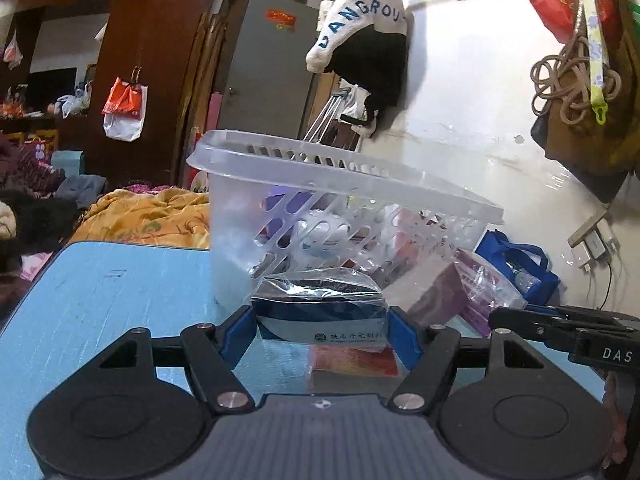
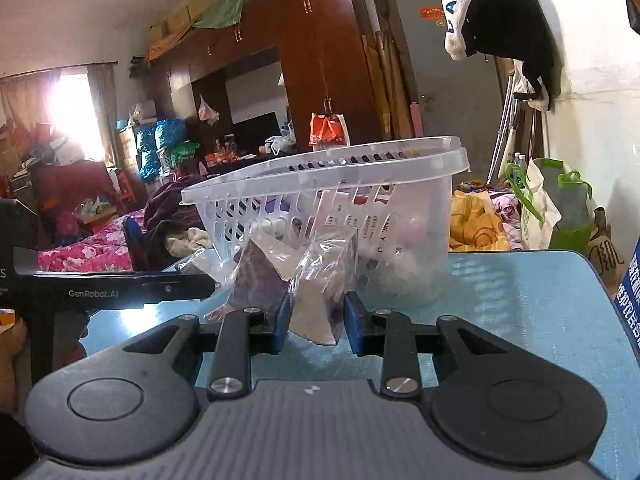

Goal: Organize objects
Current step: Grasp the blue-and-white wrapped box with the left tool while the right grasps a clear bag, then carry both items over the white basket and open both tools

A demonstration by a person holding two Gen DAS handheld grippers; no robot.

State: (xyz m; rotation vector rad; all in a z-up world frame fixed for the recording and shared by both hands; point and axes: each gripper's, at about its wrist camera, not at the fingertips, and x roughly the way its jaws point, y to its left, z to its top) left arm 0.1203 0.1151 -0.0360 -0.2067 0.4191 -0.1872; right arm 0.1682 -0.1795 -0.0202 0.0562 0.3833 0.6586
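Observation:
A dark blue and white box [image 1: 320, 316] in clear wrap sits between the blue pads of my left gripper [image 1: 322, 330], which is shut on it just above the blue table [image 1: 100, 300]. Behind it stands a translucent slotted basket [image 1: 344, 176] with several items inside. My right gripper [image 2: 316, 320] is shut on a purple and white pack in a clear bag [image 2: 314, 300], in front of the basket [image 2: 320, 172]. A similar purple pack [image 2: 256, 280] leans to its left. The left gripper [image 2: 200, 282] reaches in from the left. The right gripper [image 1: 500, 316] enters from the right.
A flat red packet [image 1: 356, 362] lies on the table under the held box. A blue bag [image 1: 516, 264] sits by the white wall to the right. A bed with an orange quilt [image 1: 148, 216] lies beyond the table. Green-handled bags [image 2: 556, 204] stand past the far table edge.

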